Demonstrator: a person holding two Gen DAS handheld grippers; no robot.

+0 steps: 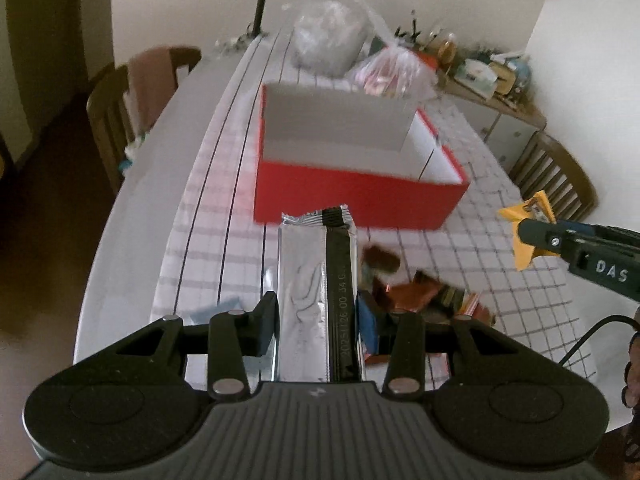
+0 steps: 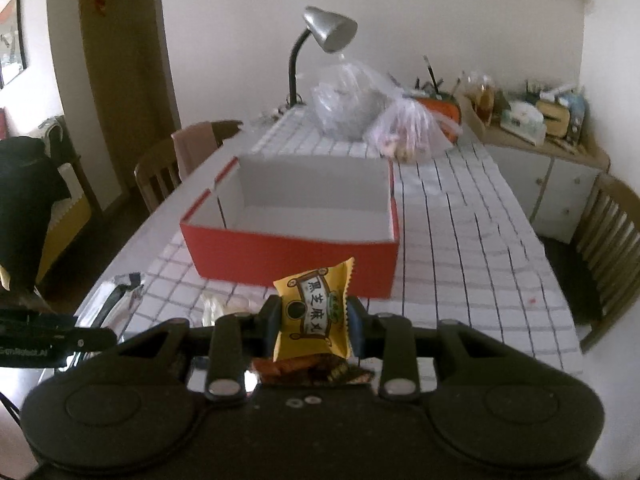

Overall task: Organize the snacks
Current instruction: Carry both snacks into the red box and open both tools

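Note:
My left gripper (image 1: 320,320) is shut on a long silver snack packet (image 1: 308,288) with a black seam, held above the table and pointing at the red box (image 1: 352,196). The box is open, white inside, with a divider on its right. My right gripper (image 2: 314,316) is shut on a small yellow snack packet (image 2: 314,312) in front of the same red box (image 2: 292,258). The right gripper and its yellow packet (image 1: 526,228) also show in the left wrist view at the right. A pile of loose brown and orange snacks (image 1: 420,292) lies on the checked tablecloth below.
Two clear plastic bags (image 2: 376,108) and a desk lamp (image 2: 328,32) stand behind the box. Wooden chairs (image 2: 608,232) flank the table. A cluttered cabinet (image 2: 532,128) is at the far right. The table's left edge (image 1: 132,184) is close to the box.

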